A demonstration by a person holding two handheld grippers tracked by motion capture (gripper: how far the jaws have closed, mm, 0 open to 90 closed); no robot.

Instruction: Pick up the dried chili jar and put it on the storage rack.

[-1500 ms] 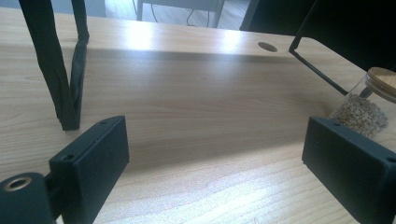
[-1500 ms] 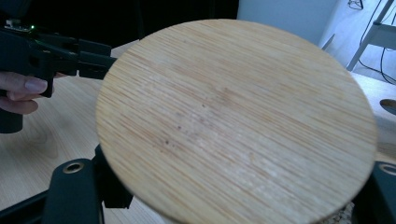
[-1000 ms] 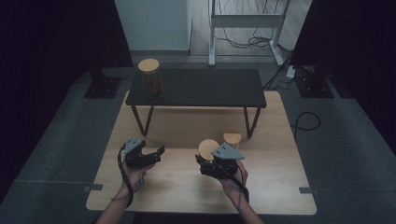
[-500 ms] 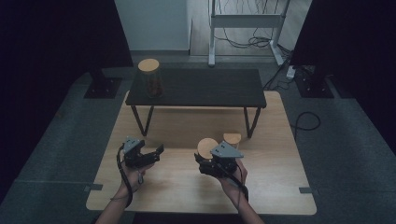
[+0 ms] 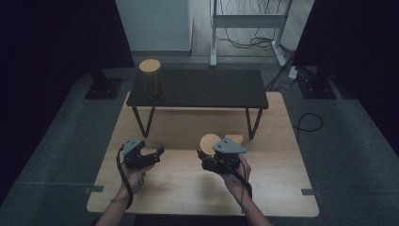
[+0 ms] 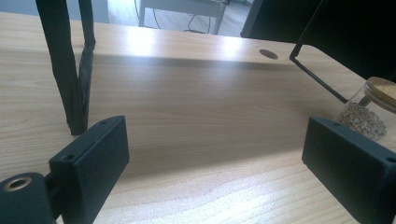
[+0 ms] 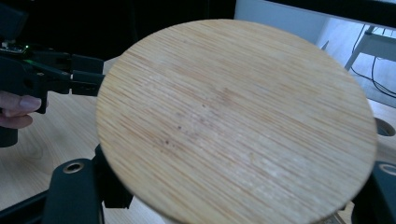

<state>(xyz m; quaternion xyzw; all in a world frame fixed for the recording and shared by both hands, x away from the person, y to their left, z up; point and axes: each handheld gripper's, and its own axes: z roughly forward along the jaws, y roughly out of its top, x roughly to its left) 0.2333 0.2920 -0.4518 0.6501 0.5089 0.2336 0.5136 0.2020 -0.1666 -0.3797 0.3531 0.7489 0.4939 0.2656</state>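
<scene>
Hands first, at the near edge of the wooden table point(image 5: 282, 188): I hold one gripper in each. My left gripper point(image 5: 151, 154) hangs low over bare wood with its jaws spread wide and nothing between them; in the left gripper view the two black pads point(image 6: 100, 154) stand well apart with plain tabletop between.

My right gripper point(image 5: 208, 153) is clamped on a round bamboo lid point(image 5: 210, 141). The lid is tilted up, its flat face turned toward the right gripper's camera and toward my left side, so its thin axis runs roughly level rather than upright. In the right gripper view the lid's grain runs across the disc, and my left gripper shows beyond its left edge.

Just behind the right gripper, a glass jar point(image 6: 369, 114) of pale grains with its own bamboo top stands upright on the table beside a shelf leg.

Farther off, a low black shelf point(image 5: 207, 87) spans the table, and a second jar point(image 5: 152, 79) with a bamboo top stands upright on its left end.
</scene>
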